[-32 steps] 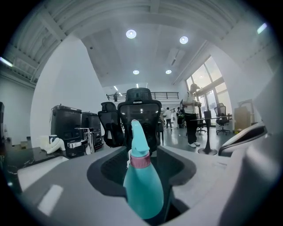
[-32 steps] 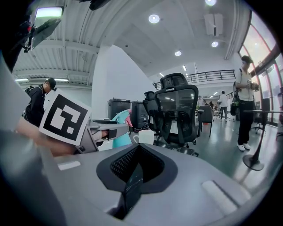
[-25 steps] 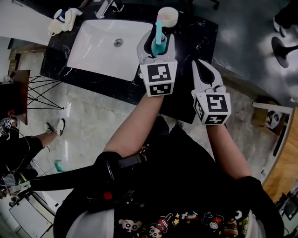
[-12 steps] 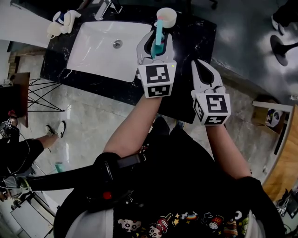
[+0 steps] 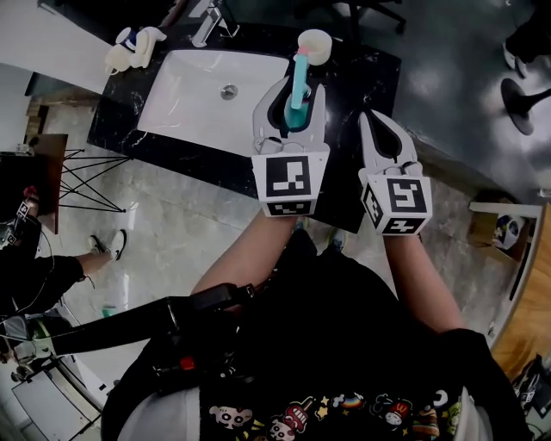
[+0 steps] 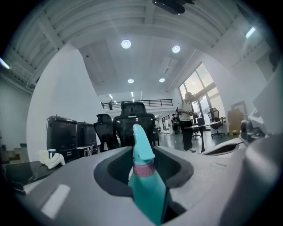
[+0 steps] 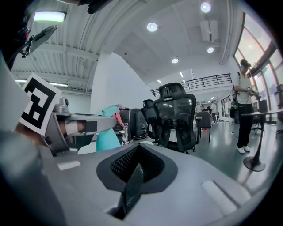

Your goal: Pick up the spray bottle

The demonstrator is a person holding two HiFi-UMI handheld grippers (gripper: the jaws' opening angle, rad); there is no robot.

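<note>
Left tongs (image 5: 297, 90) clamped on teal spray bottle (image 5: 299, 71), now higher and nearer head camera than a second ago. Bottle looks lifted off black desk (image 5: 362, 69), right of sink (image 5: 189, 95). Right tongs (image 5: 372, 125) pinched together, empty, idle alongside.

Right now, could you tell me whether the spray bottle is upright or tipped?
Upright: in the left gripper view the spray bottle stands nozzle-up, clamped in the left tool.

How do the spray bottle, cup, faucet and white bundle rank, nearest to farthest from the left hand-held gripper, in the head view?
1. Spray bottle, in the left hand-held gripper.
2. Cup, just beyond.
3. Faucet, back left.
4. White bundle, far left.
</note>
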